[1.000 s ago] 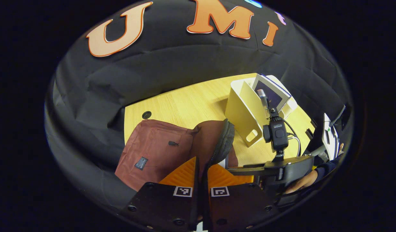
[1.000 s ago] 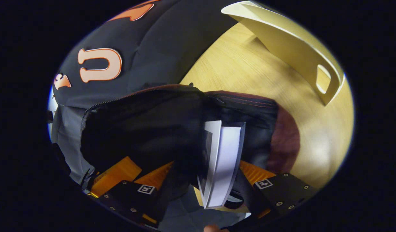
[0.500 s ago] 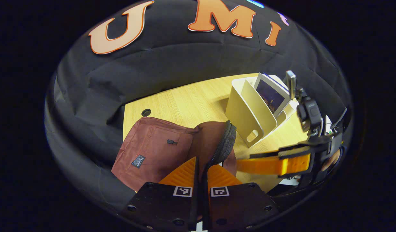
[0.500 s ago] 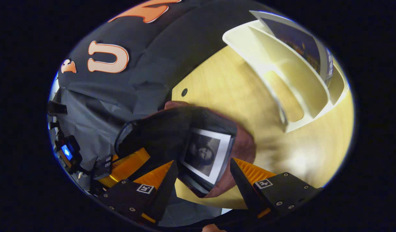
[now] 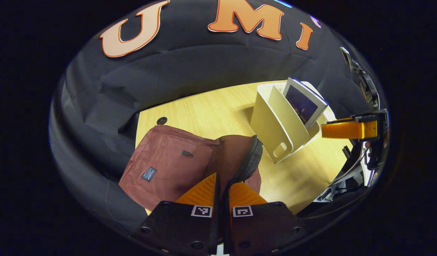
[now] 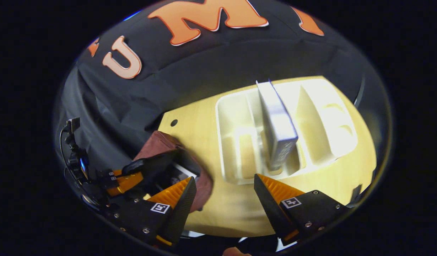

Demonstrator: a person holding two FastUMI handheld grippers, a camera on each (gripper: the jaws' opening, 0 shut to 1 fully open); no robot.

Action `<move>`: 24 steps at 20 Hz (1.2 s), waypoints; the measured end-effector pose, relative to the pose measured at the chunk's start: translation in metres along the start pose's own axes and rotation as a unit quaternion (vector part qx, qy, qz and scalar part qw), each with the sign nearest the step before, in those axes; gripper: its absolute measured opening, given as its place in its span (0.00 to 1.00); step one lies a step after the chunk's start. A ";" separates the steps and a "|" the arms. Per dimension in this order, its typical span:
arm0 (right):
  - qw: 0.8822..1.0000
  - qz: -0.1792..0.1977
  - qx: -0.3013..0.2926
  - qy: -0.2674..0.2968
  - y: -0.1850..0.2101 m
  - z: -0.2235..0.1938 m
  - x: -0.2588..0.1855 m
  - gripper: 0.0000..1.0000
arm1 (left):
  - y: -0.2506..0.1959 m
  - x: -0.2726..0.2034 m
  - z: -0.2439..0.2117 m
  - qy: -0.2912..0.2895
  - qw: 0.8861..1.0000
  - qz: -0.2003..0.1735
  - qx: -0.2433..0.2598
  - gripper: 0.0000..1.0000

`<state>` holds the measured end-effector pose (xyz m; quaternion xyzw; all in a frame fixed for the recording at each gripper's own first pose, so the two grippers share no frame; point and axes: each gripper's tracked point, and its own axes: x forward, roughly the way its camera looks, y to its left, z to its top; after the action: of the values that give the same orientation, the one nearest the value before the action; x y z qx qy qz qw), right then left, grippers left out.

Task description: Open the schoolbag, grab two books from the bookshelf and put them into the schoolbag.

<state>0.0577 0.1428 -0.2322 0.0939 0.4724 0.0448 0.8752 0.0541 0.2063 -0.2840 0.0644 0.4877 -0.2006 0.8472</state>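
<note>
- Small label patch on schoolbag (image 5: 176, 161), too small to read.
- Book (image 6: 278, 132) upright in bookshelf (image 6: 236, 142), leaning toward 11 o'clock.
- Left tool (image 5: 222, 183) pinching schoolbag's zipper edge; right tool (image 6: 224, 186) spread, empty.

A: The pale yellow wooden table (image 5: 211, 110) is taking the light across its grain, and it's glowing even brighter in the right gripper view.

B: A small round dark hole (image 5: 161, 120) is sitting near its back left corner, close to the edge.

A: Behind it, the black cloth wall (image 5: 190, 67) is hanging in soft folds and creases.

B: And at the right rim of the left gripper view, some thin dark cables (image 5: 341, 177) are trailing off the table's edge.
</note>
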 end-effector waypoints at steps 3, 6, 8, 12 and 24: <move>0.999 -0.029 -0.031 0.006 -0.019 0.024 -0.011 0.98 | -0.002 0.001 -0.004 0.001 1.000 0.001 -0.011 0.07; 0.996 -0.063 -0.063 0.006 -0.044 0.048 -0.016 0.98 | -0.001 0.002 -0.005 0.002 1.000 0.004 -0.008 0.07; 0.994 -0.080 -0.076 0.011 -0.057 0.067 -0.013 0.98 | -0.001 0.003 -0.008 0.003 1.000 0.006 -0.011 0.07; 0.991 -0.088 -0.099 0.035 -0.068 0.096 0.000 0.98 | -0.002 0.004 -0.013 0.012 1.000 0.005 -0.026 0.07; 0.978 -0.093 -0.103 0.152 -0.085 0.090 0.095 0.89 | 0.005 0.005 -0.015 0.034 0.998 0.031 -0.034 0.07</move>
<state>0.1841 0.0644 -0.2789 -0.0492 0.5998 0.0258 0.7982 0.0464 0.2144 -0.2966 0.0577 0.5202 -0.1553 0.8378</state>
